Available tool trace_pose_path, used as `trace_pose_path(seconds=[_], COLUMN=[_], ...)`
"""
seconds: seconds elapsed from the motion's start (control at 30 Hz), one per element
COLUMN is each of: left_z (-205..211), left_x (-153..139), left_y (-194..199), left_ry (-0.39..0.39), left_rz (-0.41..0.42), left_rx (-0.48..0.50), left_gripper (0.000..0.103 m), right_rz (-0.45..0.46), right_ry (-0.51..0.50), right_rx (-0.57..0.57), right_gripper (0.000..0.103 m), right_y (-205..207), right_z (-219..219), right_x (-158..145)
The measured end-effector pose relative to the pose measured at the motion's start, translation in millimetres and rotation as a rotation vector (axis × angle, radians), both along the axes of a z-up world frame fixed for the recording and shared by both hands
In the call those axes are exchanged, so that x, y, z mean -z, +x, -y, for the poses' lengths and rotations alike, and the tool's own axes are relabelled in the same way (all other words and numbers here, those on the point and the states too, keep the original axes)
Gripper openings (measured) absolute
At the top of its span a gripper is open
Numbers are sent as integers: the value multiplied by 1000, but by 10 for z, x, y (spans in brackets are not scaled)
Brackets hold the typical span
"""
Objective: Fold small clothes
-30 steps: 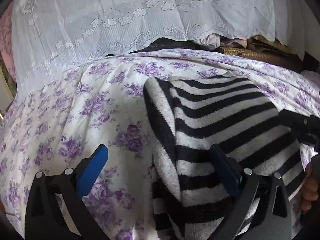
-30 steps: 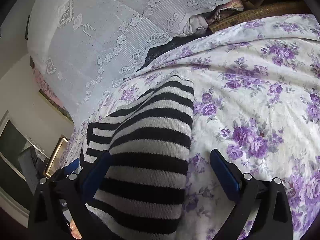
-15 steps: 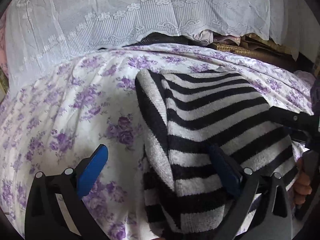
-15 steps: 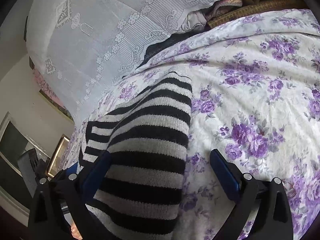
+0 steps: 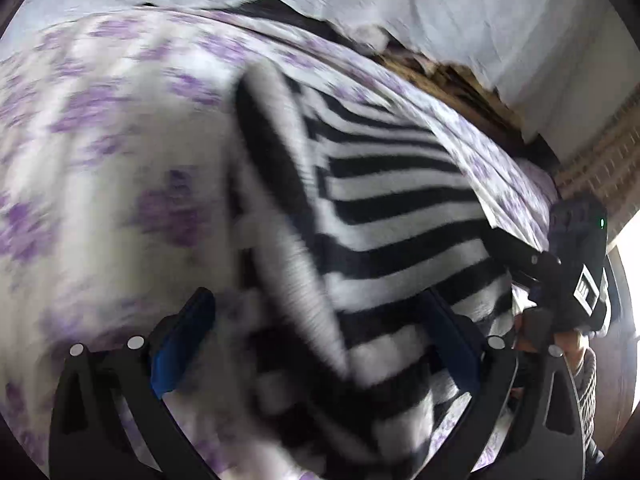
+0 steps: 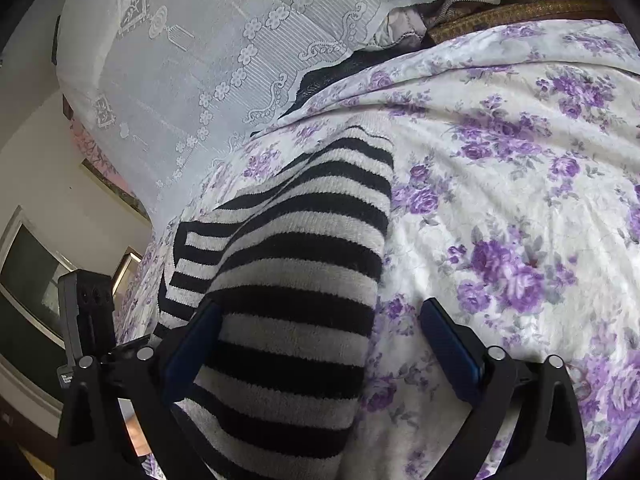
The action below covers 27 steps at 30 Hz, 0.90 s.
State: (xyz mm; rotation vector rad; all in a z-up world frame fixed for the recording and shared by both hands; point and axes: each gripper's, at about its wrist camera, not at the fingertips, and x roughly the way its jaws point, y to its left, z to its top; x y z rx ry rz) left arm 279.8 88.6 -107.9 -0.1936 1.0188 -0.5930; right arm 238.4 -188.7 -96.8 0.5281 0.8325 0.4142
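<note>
Your black-and-white striped knit garment (image 6: 296, 264) lies folded on the purple-flowered bedspread (image 6: 512, 184), with a white lace cover (image 6: 208, 48) draped just beyond it and a heap of other fabrics (image 6: 448, 16) at the far edge. Your left gripper (image 5: 320, 344) and right gripper (image 6: 316, 340) both gape wide, grasping nothing; each straddles a side edge of the garment, one blue pad over the stripes, the other over the bedspread.

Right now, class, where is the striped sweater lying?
The striped sweater lies on the purple floral bedsheet, left of centre in the right wrist view, its near end between the right gripper's open fingers, below the white lace cover.
</note>
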Motion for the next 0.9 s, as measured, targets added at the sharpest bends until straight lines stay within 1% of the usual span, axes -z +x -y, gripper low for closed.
trace_pose_path(seconds=[0.07, 0.13, 0.3, 0.37, 0.43, 0.53, 0.57, 0.6, 0.67, 0.77, 0.83, 0.9], left_z=[29, 14, 52, 66, 113, 155, 163, 173, 208, 276, 278, 250], left_x=[29, 35, 14, 16, 20, 22, 15, 0, -61, -158, -195, -231], left_y=[75, 120, 106, 120, 201, 324, 332, 305, 212, 87, 30, -26], left_ry=[-17, -56, -79, -74, -41, -32, -28, -19, 21, 70, 84, 80], left_rz=[-22, -43, -41, -36, -17, -19, -16, -1, 56, 137, 165, 179], left_rx=[-1, 13, 50, 52, 47, 29, 31, 30, 31, 24, 12, -2], left_gripper=[99, 99, 99, 99, 99, 99, 99, 99, 90, 81, 78, 73], right_rz=[-4, -7, -11, -21, -24, -10, -2, 5, 26, 70, 107, 137], right_ry=[6, 28, 77, 95, 103, 62, 44, 28, 15, -24, -53, -83], right_rx=[-9, -22, -110, -137, -148, -149, -135, -112, -79, -66, -59, -52], right_gripper=[100, 100, 100, 100, 100, 100, 97, 86, 78, 73, 70, 70], right_y=[26, 68, 143, 192, 252, 233, 211, 185, 125, 51, -25, -98], right_z=[-23, -48, -125, -122, -124, -177, -190, -188, -176, -200, -222, -251], right_x=[3, 10, 11, 30, 34, 29, 26, 23, 2, -60, -118, -174])
